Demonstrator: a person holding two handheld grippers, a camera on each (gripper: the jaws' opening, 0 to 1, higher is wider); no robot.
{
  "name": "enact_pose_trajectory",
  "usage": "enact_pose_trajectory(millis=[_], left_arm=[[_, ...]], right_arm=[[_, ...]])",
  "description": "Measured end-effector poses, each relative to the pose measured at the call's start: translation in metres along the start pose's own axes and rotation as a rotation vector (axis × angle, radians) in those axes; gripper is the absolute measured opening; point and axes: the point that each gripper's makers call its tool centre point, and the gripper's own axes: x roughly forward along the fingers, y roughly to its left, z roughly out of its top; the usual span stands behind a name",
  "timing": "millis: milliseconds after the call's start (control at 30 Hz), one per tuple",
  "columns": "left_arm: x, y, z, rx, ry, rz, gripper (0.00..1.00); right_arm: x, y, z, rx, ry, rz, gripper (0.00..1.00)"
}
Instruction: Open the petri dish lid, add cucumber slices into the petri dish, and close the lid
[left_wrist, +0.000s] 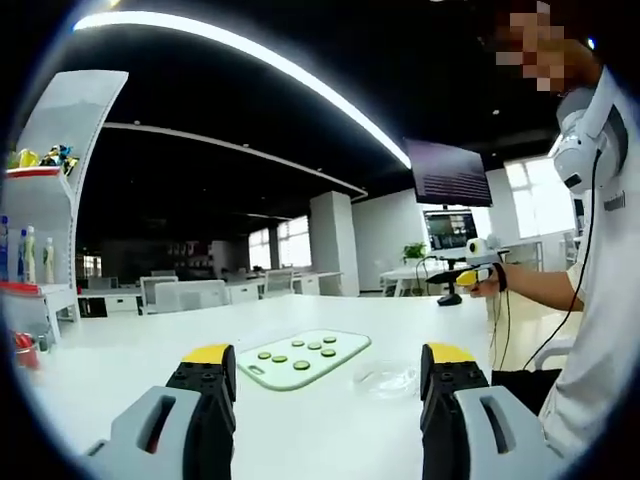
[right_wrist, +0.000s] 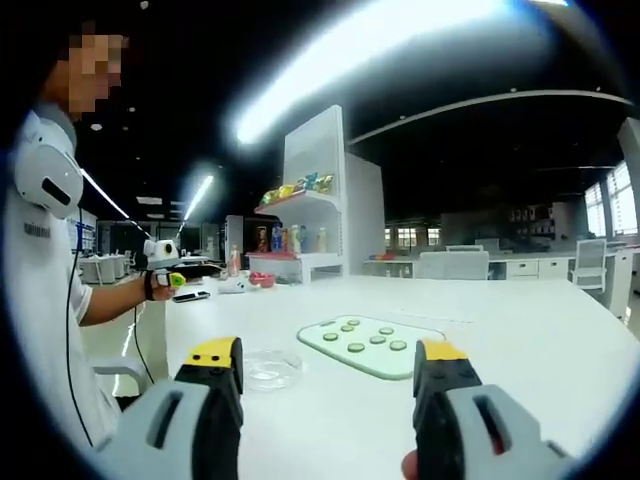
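Note:
A pale green cutting board (left_wrist: 260, 372) (right_wrist: 425, 335) lies on the white table (left_wrist: 120, 370) and carries several cucumber slices (left_wrist: 300, 365) (right_wrist: 356, 347). A clear petri dish (left_wrist: 388, 378) (right_wrist: 270, 368) rests on the table beside the board; I cannot tell how its lid sits. My left gripper (left_wrist: 329, 355) is open, held back from the board with nothing between its yellow-tipped jaws. My right gripper (right_wrist: 327, 350) is open as well, short of the dish and board.
A person (left_wrist: 600, 300) (right_wrist: 50, 300) stands at the table's side holding a small white and yellow device (left_wrist: 472, 272) (right_wrist: 160, 262). A white shelf unit (left_wrist: 50, 200) (right_wrist: 315, 200) with bottles and toys stands at the far side. Desks and chairs fill the room behind.

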Motion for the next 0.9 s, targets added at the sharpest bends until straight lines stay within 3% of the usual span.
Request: enact_pose_trajectory(millis=[200,367,600,900], left_arm=[[0.014,-0.014,-0.014,0.006,0.047,-0.102,0.78],[0.036,-0.033,-0.03,-0.006,0.074,-0.205,0.81],[0.061,-0.047,-0.042,-0.015,0.094,-0.272,0.83],[0.076,-0.06,-0.054,0.003,0.137,-0.337,0.83]], right_arm=[[0.011,0.014,-0.006,-0.01,0.008,0.111,0.69],[0.031,0.031,-0.025,-0.046,0.078,0.242,0.71],[0.053,0.039,-0.026,-0.063,0.089,0.316,0.72],[0.072,0.058,-0.04,-0.085,0.146,0.401,0.73]])
